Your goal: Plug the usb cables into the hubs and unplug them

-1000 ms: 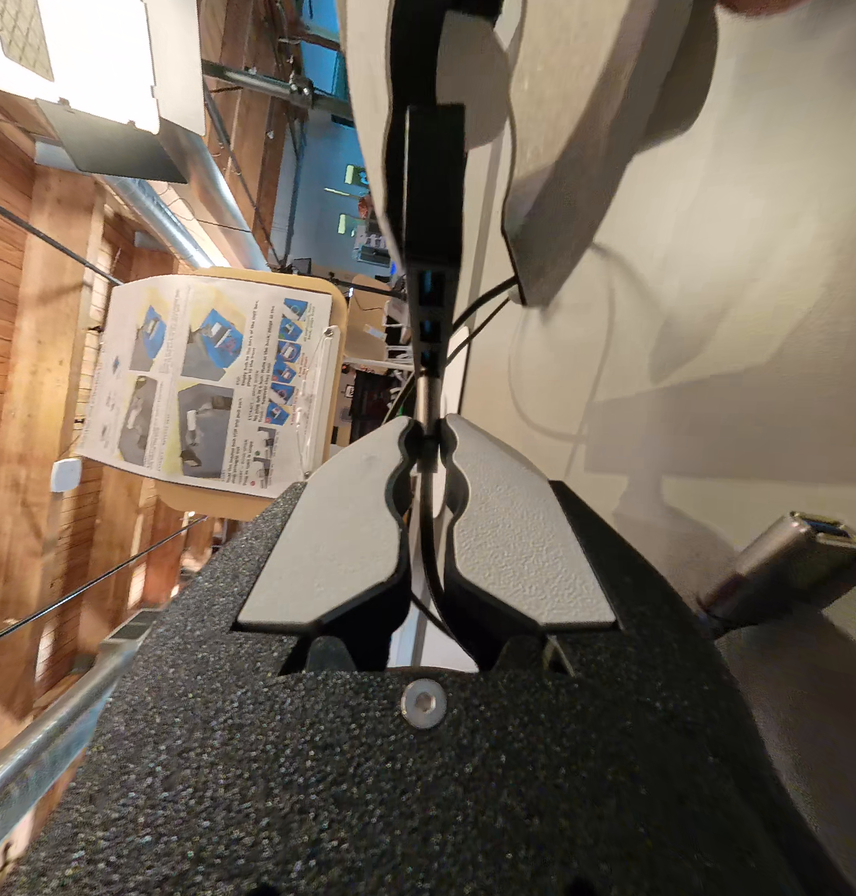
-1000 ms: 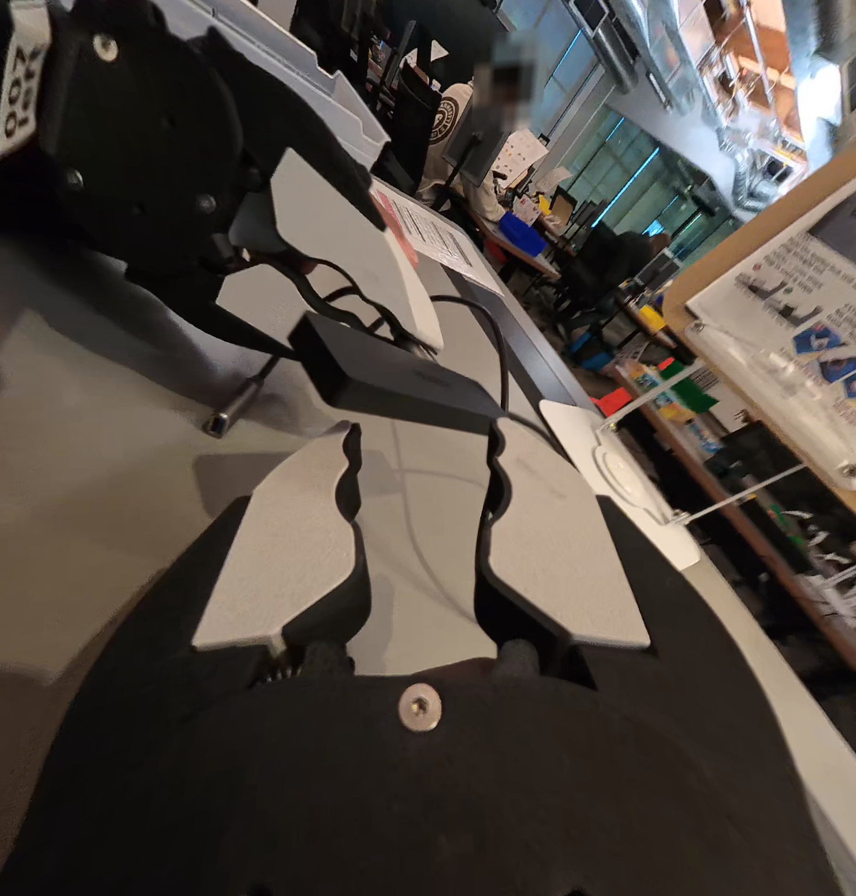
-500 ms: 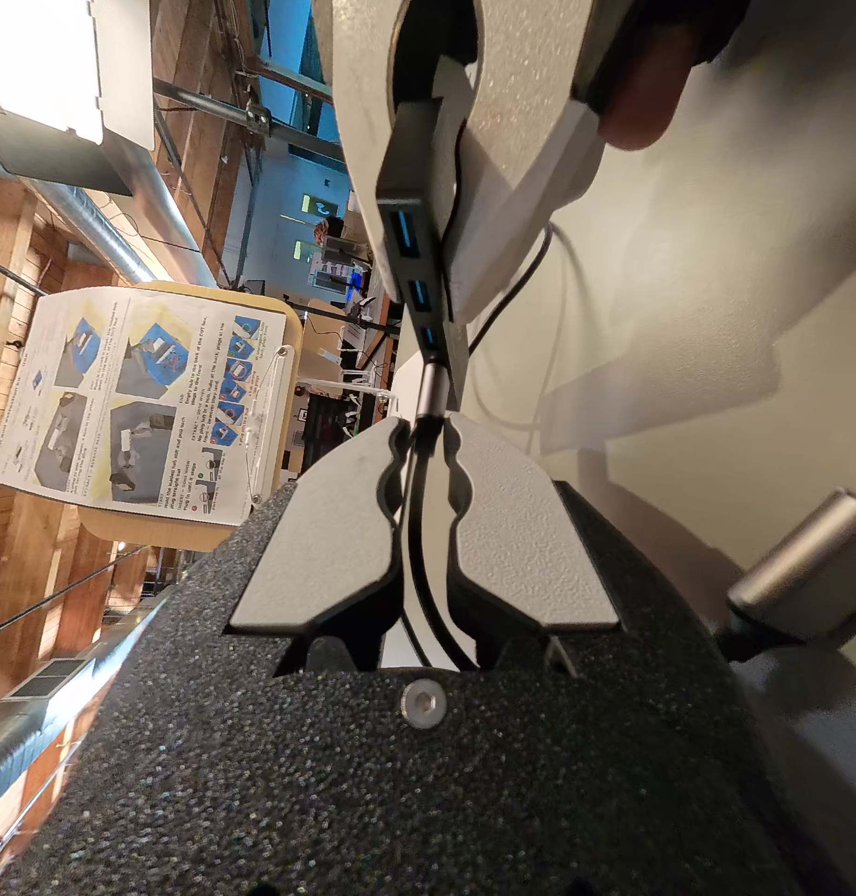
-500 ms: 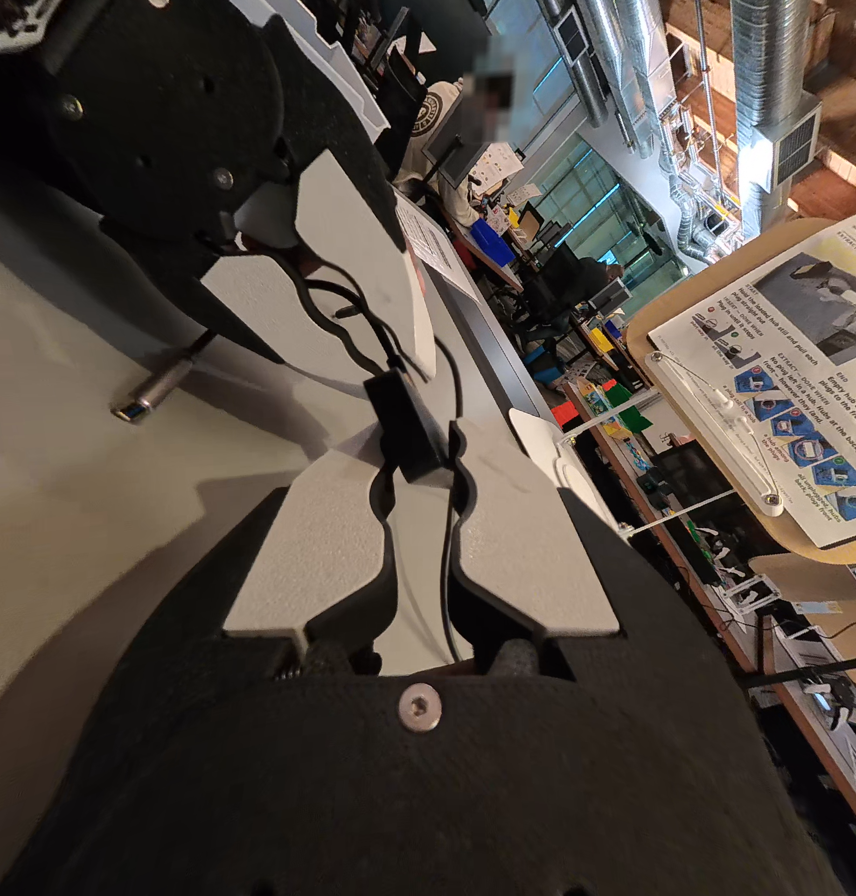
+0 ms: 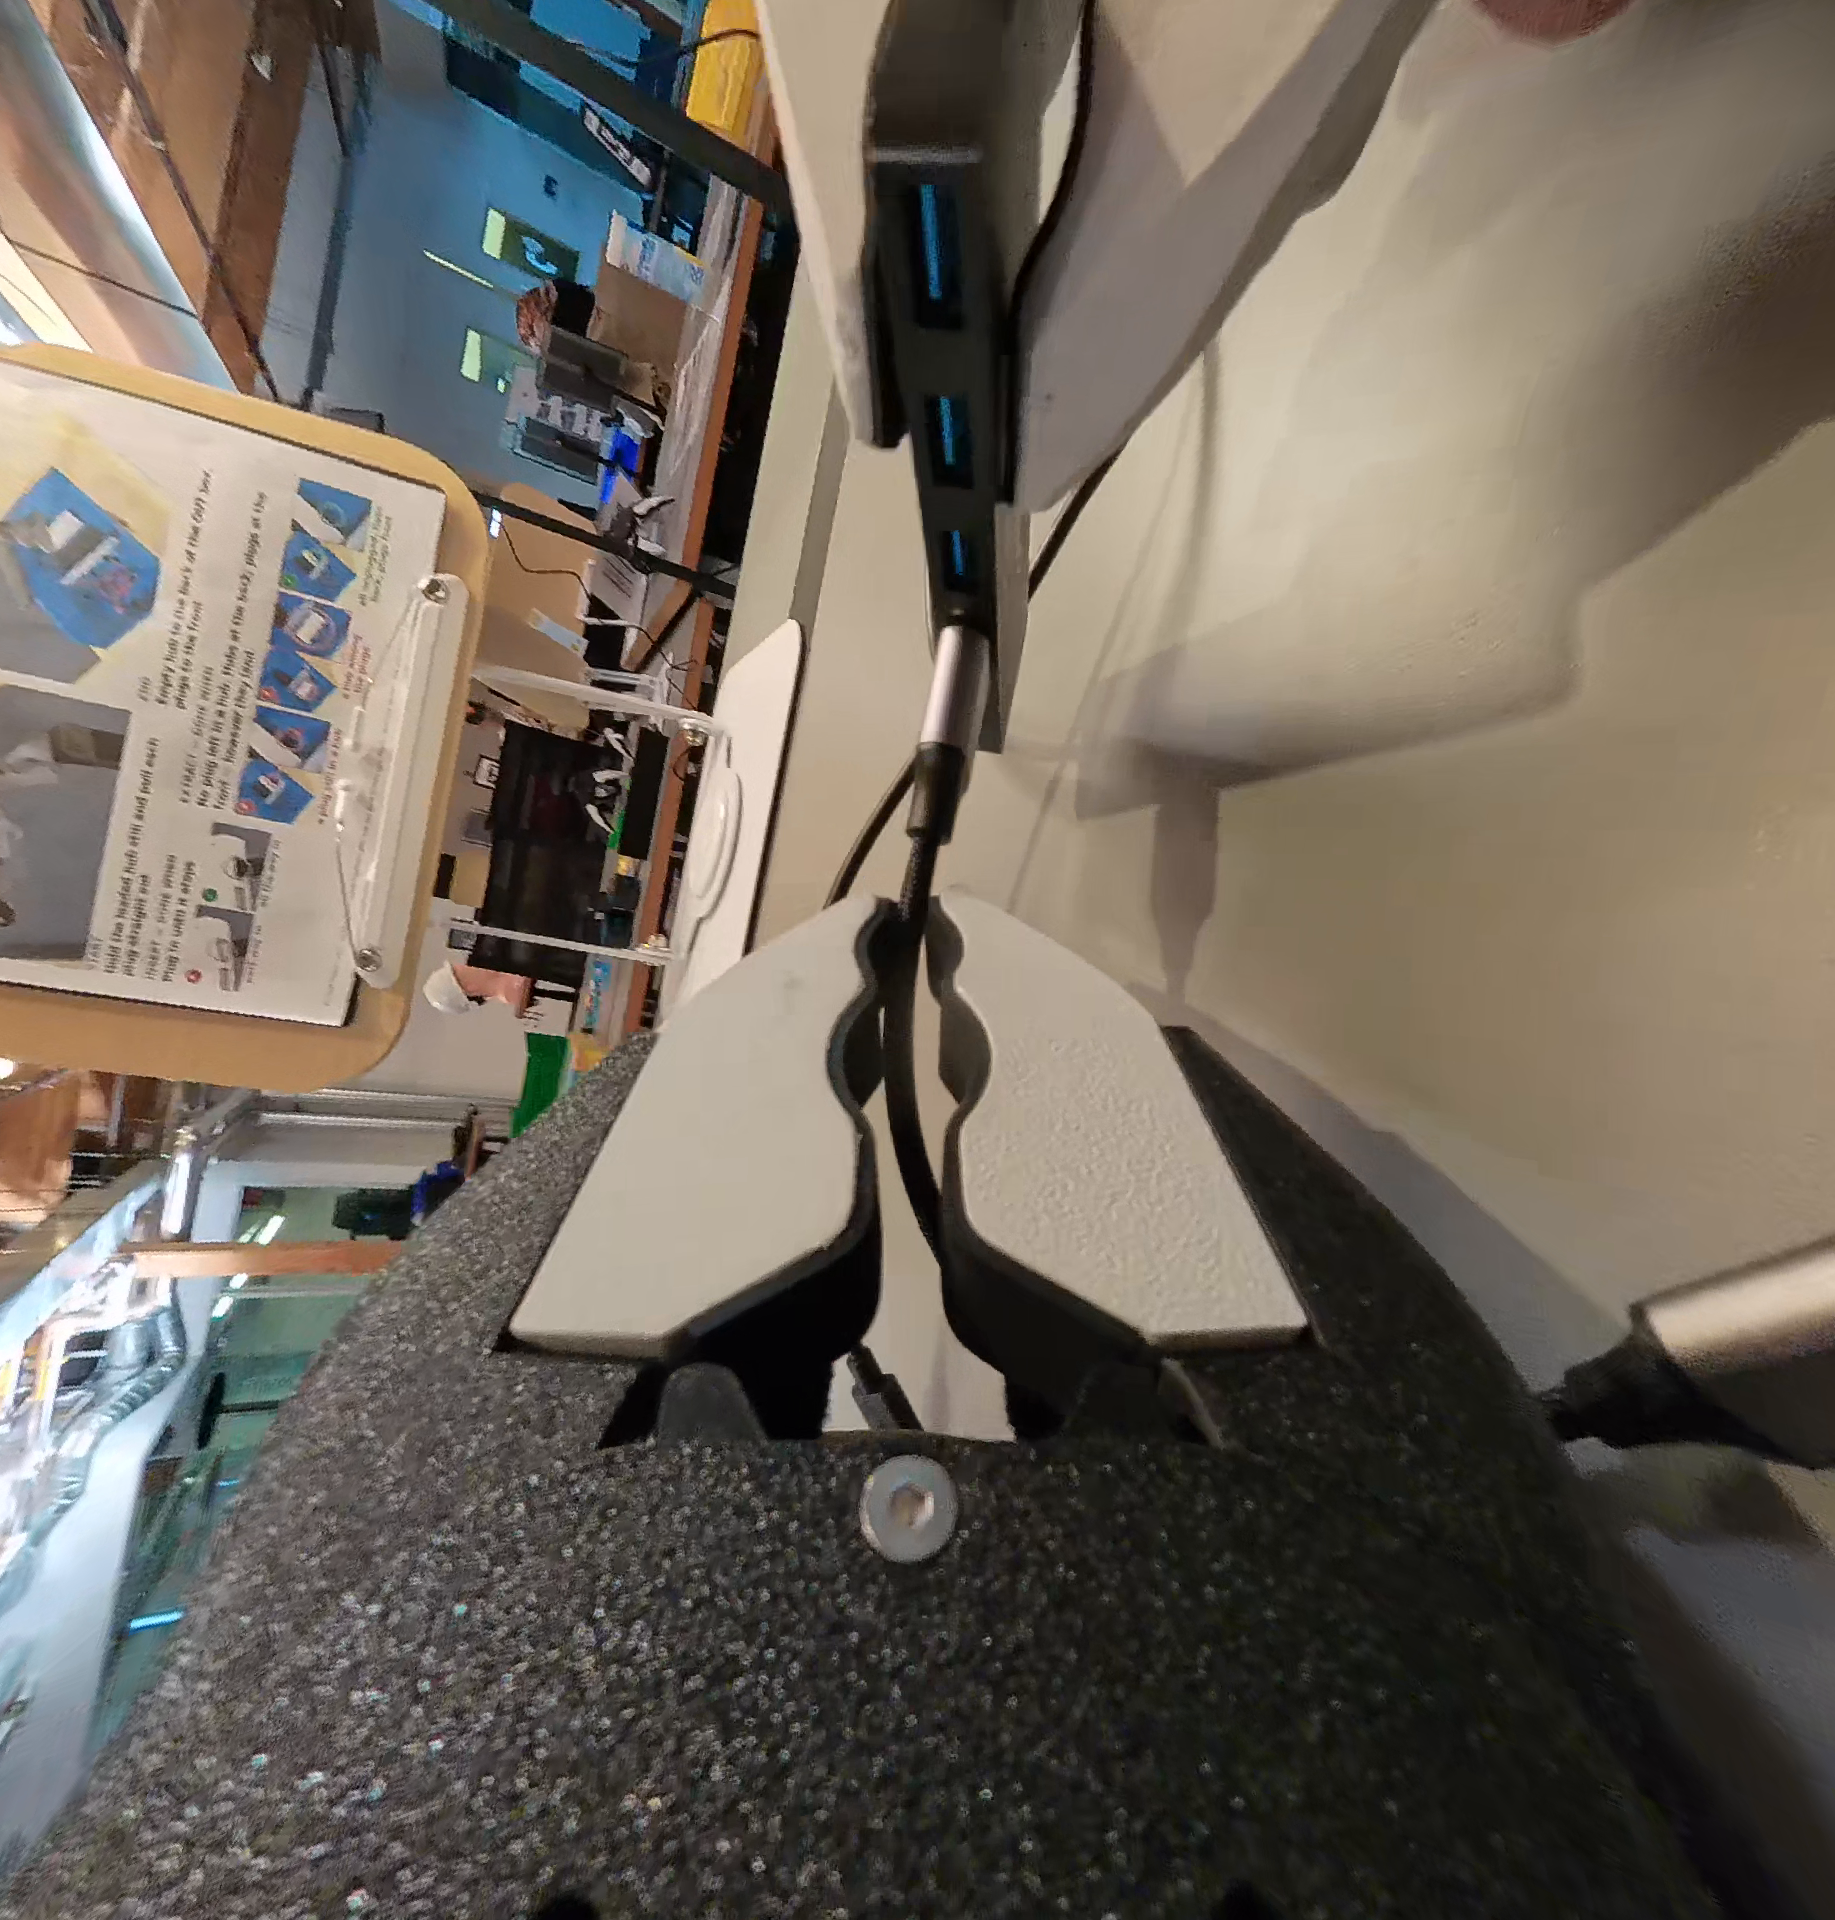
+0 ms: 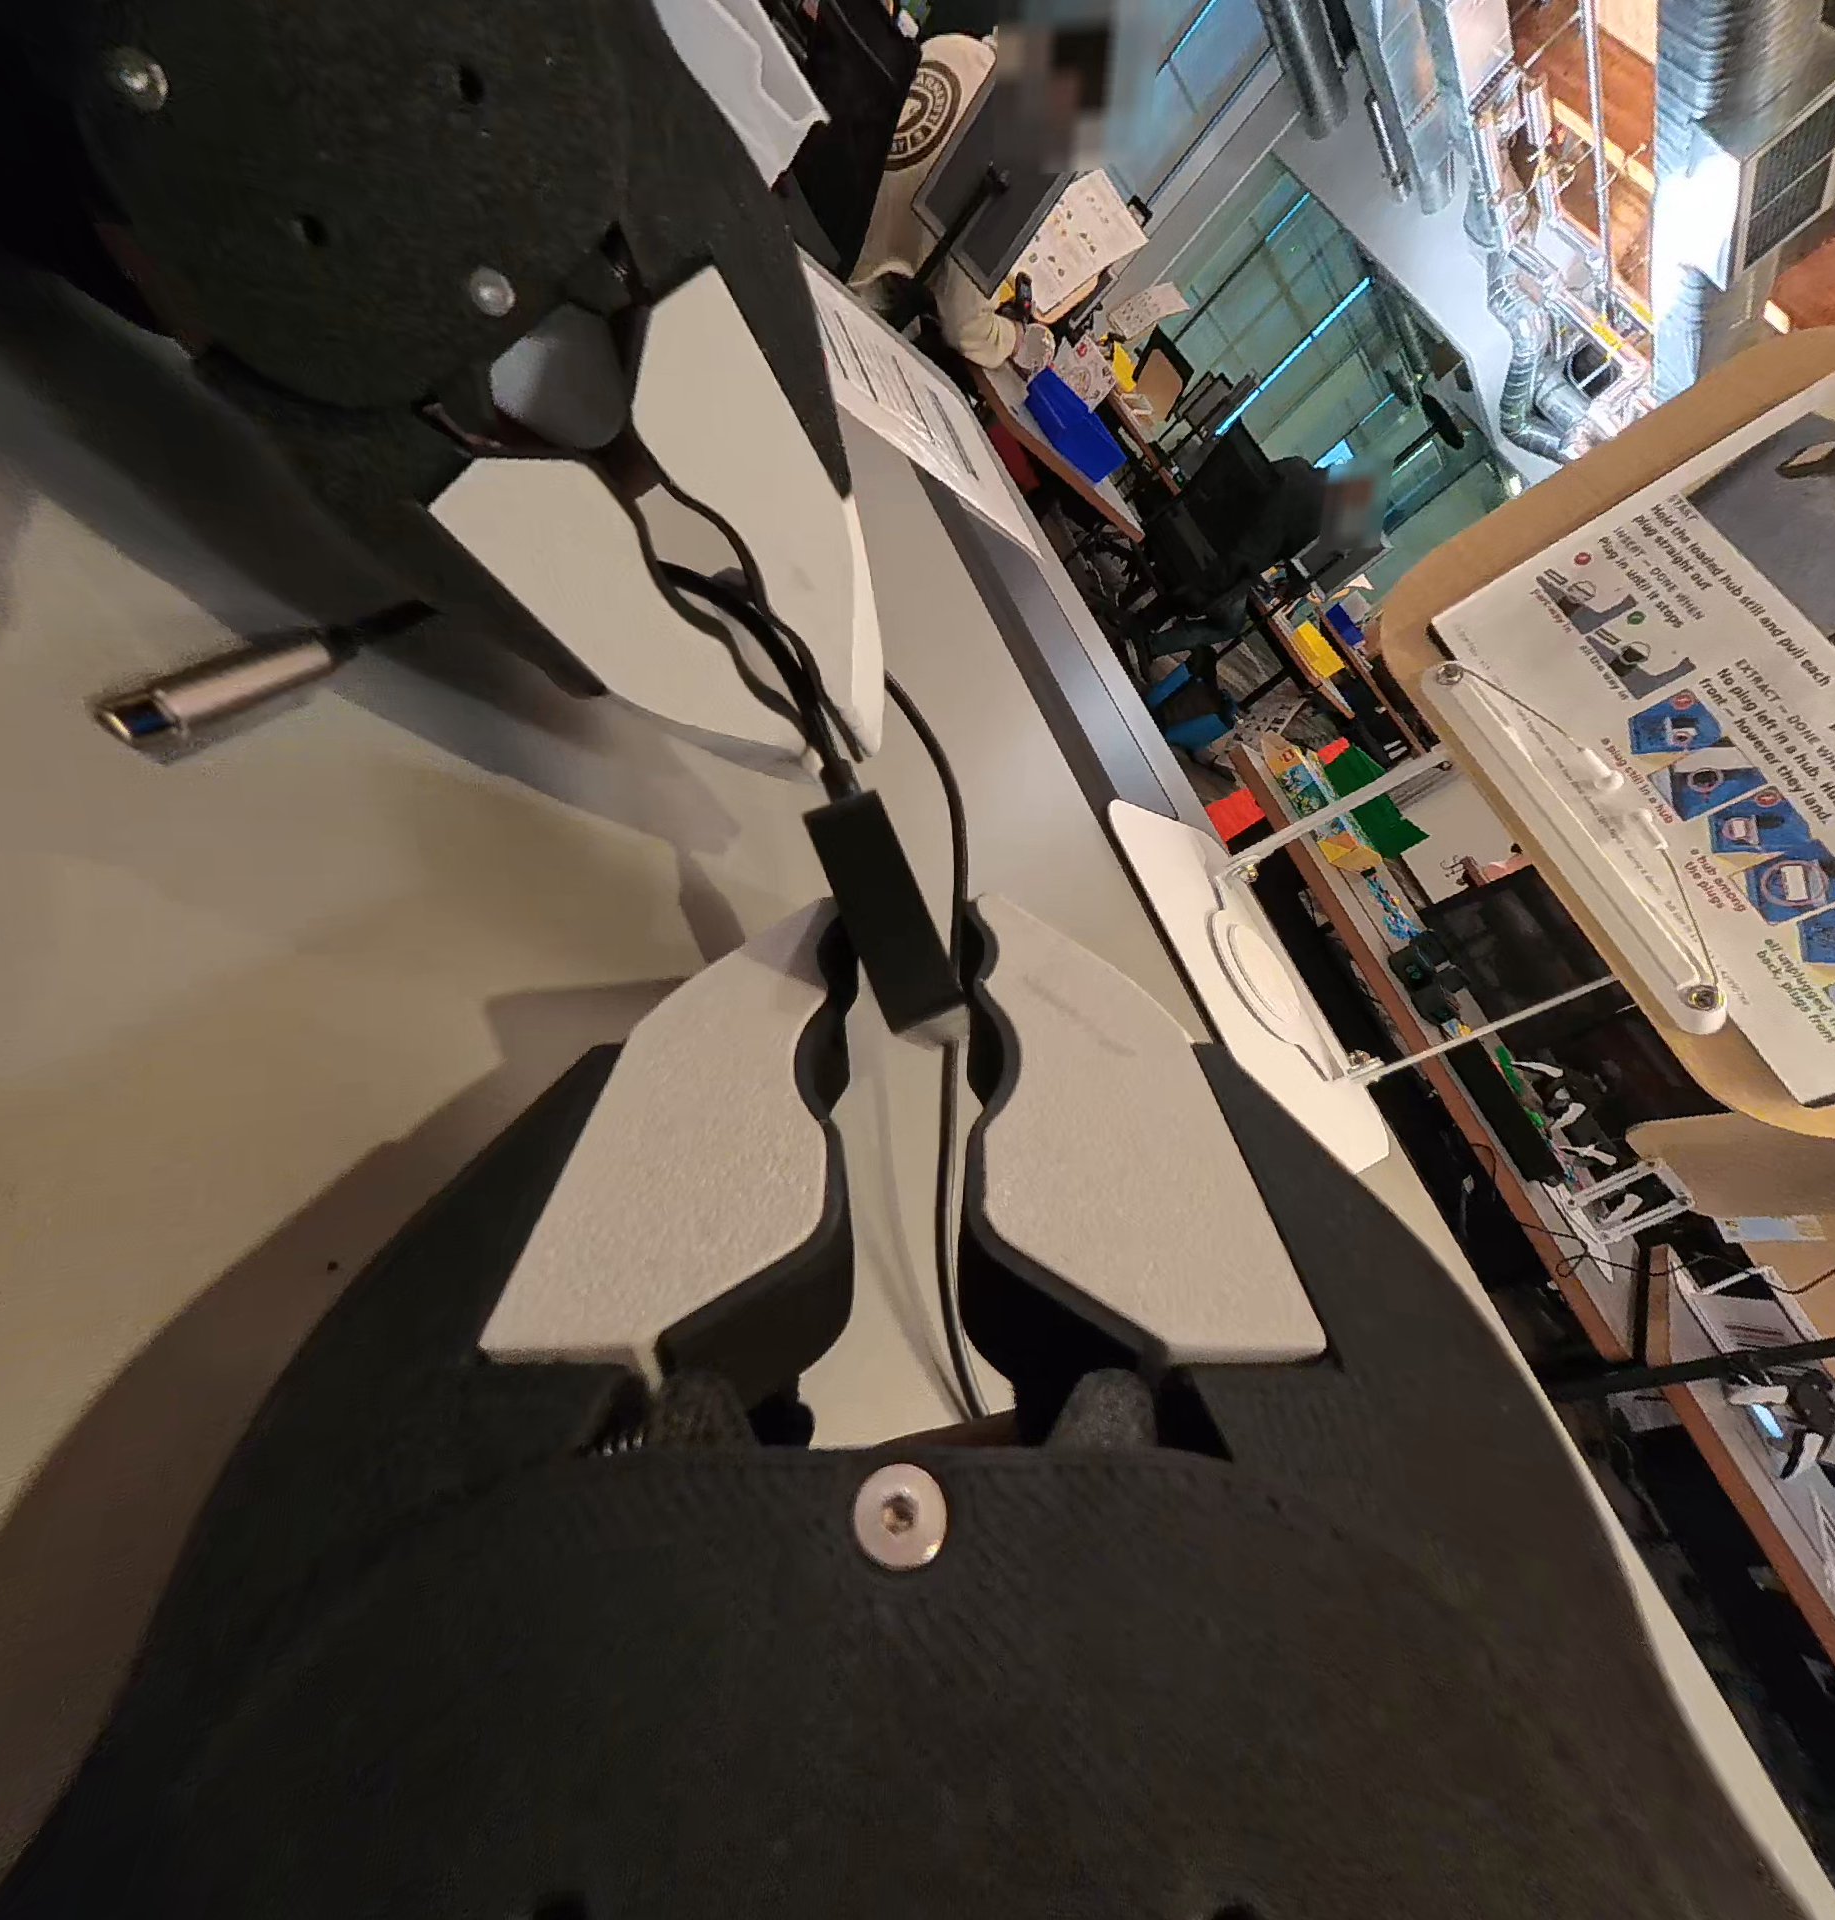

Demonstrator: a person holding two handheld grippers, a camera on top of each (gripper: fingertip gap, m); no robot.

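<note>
We see the black hub (image 6: 892, 925) in the air above the pale bench (image 6: 269, 935), and the right tool (image 6: 897, 940) is closed on its near end, one finger on each side. In the left wrist view the same hub (image 5: 944, 343) shows its row of blue ports, and the far fingers of the right tool (image 5: 1100, 260) clamp it from both sides. A silver plug (image 5: 954, 691) sits in the lowest port of the hub, and its black braided cable (image 5: 908, 1029) runs down from it.

The left tool (image 5: 911, 914) is closed on this cable just behind the plug; the cable passes on between the two fingers toward the tool body (the fingertips pinch the cable, not the metal shell). The hub's own thin black lead (image 6: 949, 1143) hangs down between the fingers of the right tool.

A second silver plug (image 6: 217, 691) with a blue inside lies beside the left tool, over the bench; we cannot tell if it touches the surface. In the left wrist view it (image 5: 1765, 1340) shows large at the right edge.

Farther out, a wooden board with an instruction sheet (image 6: 1671, 727) stands on a white stand base (image 6: 1256, 935) at the bench edge. Behind it we see a workshop with other tables and a seated person (image 6: 954, 260).
</note>
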